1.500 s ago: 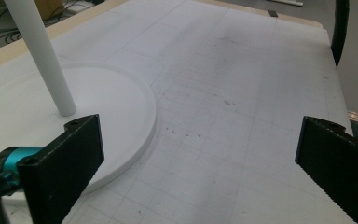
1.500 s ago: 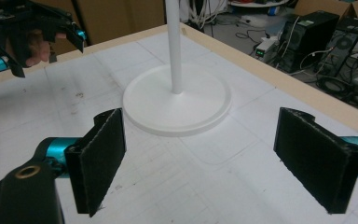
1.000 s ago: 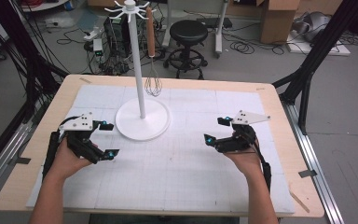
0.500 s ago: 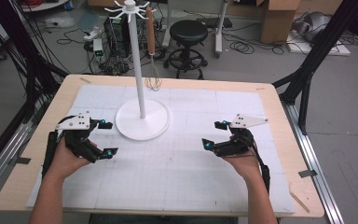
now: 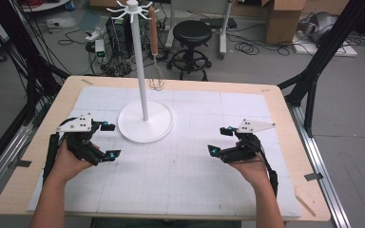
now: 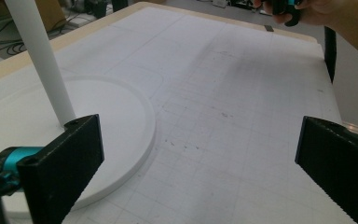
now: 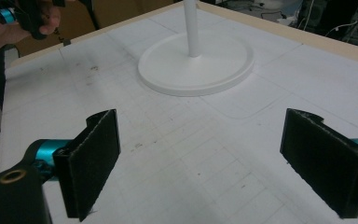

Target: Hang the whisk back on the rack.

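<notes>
A white stand [image 5: 145, 121] with a round base and a tall pole stands at the table's middle back; a whisk [image 5: 156, 80] with a brown handle hangs from one of its top hooks. My left gripper [image 5: 108, 139] rests at the table's left, just left of the base, jaws wide apart with nothing between them. My right gripper [image 5: 221, 141] sits at the right, also open and empty. The stand's base [image 6: 51, 126] lies close behind my left gripper's [image 6: 200, 168] jaws. Beyond my right gripper [image 7: 200, 163] the base [image 7: 196, 65] lies farther off.
A white gridded mat [image 5: 180, 161] covers the wooden table [image 5: 285, 123]. Behind the table stand a black stool [image 5: 192, 35], cables and cardboard boxes [image 5: 285, 19]. Black frame struts [image 5: 313, 80] rise at both sides.
Both hands have barely shifted; the right gripper has crept slightly left and toward the front. Both stay open.
</notes>
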{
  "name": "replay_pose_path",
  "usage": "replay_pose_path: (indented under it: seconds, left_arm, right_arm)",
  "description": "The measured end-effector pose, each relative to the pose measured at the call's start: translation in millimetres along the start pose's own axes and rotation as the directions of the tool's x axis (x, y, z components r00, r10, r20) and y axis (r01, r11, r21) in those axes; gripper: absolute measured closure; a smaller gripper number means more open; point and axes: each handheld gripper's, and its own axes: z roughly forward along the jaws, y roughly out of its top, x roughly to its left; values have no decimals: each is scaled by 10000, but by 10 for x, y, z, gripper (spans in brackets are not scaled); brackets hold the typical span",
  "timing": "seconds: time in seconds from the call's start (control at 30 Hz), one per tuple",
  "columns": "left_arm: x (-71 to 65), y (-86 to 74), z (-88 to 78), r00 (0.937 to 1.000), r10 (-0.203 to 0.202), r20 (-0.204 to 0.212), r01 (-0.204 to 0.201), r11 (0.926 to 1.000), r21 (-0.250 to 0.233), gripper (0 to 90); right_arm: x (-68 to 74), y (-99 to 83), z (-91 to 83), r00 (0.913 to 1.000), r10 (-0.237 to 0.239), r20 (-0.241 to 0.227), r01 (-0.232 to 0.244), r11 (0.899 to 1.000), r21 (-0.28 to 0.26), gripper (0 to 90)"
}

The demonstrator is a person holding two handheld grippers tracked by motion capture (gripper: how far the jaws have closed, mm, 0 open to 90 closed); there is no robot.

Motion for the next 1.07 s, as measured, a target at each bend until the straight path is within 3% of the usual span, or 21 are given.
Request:
replay_pose_path:
  seconds: [0.57, 1.07]
  left_arm:
    - [-4, 2, 12, 10000, 62, 16, -62, 10000, 48, 16]
    - [5, -6, 39, 10000, 46, -20, -46, 9998, 195, 16]
  right_arm:
    - [5, -11, 29, 9999, -56, 88, 53, 9996, 268, 112]
    - [-16, -10, 9, 9999, 95, -49, -95, 9999, 87, 112]
